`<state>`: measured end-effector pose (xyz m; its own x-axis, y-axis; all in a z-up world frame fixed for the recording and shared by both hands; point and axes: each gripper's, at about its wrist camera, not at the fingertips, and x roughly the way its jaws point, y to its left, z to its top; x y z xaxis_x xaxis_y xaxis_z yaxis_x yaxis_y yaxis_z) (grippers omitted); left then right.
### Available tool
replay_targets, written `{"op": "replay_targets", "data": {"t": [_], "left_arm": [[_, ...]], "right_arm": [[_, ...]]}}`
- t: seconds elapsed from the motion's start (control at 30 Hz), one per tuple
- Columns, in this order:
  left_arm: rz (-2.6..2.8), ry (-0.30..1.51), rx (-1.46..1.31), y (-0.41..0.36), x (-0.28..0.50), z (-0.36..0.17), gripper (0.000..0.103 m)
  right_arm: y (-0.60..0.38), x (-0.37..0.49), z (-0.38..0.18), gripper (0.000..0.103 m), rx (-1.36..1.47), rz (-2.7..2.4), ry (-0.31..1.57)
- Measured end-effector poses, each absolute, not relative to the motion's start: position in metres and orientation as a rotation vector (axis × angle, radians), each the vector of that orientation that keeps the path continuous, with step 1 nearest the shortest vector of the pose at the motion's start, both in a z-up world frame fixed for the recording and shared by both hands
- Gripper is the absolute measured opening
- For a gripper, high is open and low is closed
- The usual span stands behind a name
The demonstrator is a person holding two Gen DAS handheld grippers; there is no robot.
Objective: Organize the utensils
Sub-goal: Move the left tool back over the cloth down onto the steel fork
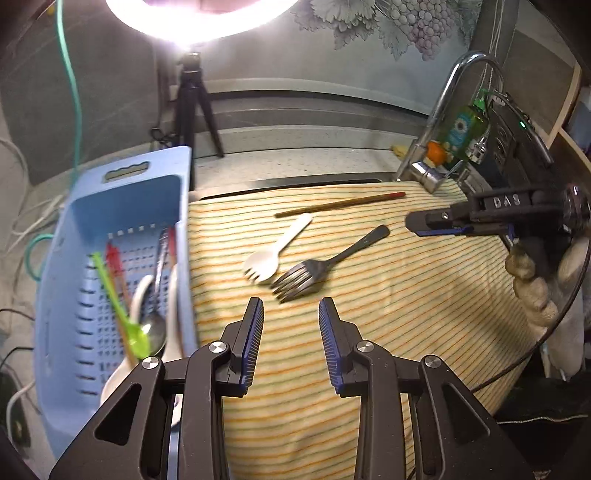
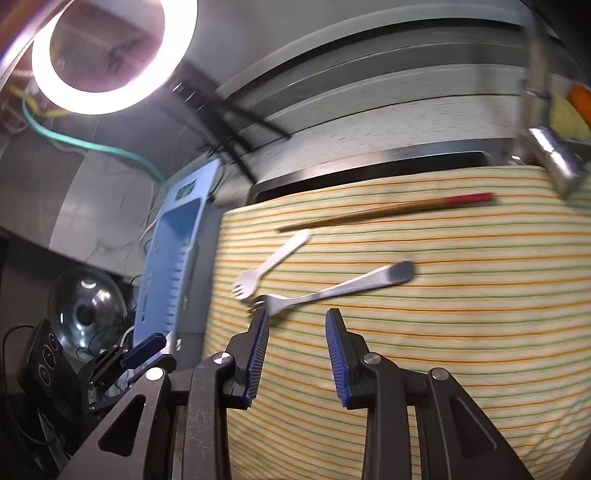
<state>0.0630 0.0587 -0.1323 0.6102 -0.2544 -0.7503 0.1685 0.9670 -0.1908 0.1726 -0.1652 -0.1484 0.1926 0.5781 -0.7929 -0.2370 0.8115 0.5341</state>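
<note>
At the far left, a blue basket [image 1: 122,206] sits beside a striped cloth [image 1: 406,295]. Inside the basket lie a green spoon [image 1: 122,306], a metal spoon [image 1: 155,325], white spoons [image 1: 138,295] and chopsticks with red ends [image 1: 112,258], all crowded toward its right wall. A black tripod [image 1: 194,107] stands behind the basket under a bright ring light [image 1: 199,18].

The left gripper [image 1: 291,302] hangs over the near part of the cloth, its blue-padded jaws apart with nothing between them. Just beyond its tips lies a metal fork [image 1: 321,266], tines toward the gripper, handle angled up to the right. A white plastic fork [image 1: 277,251] lies just beside it on the left, their heads near each other. Farther back rests a pair of chopsticks [image 1: 340,203], red end to the right.

At the right, the other gripper [image 1: 424,223], held in a gloved hand [image 1: 535,280], hovers above the cloth near a faucet [image 1: 443,122]. In its own view the right gripper [image 2: 297,314] has its jaws apart and empty, the left tip overlapping the metal fork's [image 2: 332,288] tines.
</note>
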Motion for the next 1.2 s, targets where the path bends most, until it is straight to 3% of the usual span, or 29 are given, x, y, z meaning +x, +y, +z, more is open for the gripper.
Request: {"op": "replay_targets", "data": {"t": [0.1,0.13,0.6,1.2], "left_arm": [[-0.262,0.848,-0.141,0.053,0.085,-0.133,0.03],[-0.29,0.974,-0.116,0.05,0.091,-0.134,0.03],[-0.371,1.142,-0.155,0.034,0.168,-0.167,0.029],[-0.444,1.264,-0.1,0.015,0.159,-0.188,0.029]], "right_arm": [[-0.189,0.173,-0.149,0.029,0.323,0.558,1.231],[-0.196,0.173,-0.149,0.029,0.315,0.552,1.228],[-0.245,0.164,-0.146,0.029,0.387,0.511,1.254],[-0.234,0.166,-0.152,0.029,0.415,0.565,1.308]]}}
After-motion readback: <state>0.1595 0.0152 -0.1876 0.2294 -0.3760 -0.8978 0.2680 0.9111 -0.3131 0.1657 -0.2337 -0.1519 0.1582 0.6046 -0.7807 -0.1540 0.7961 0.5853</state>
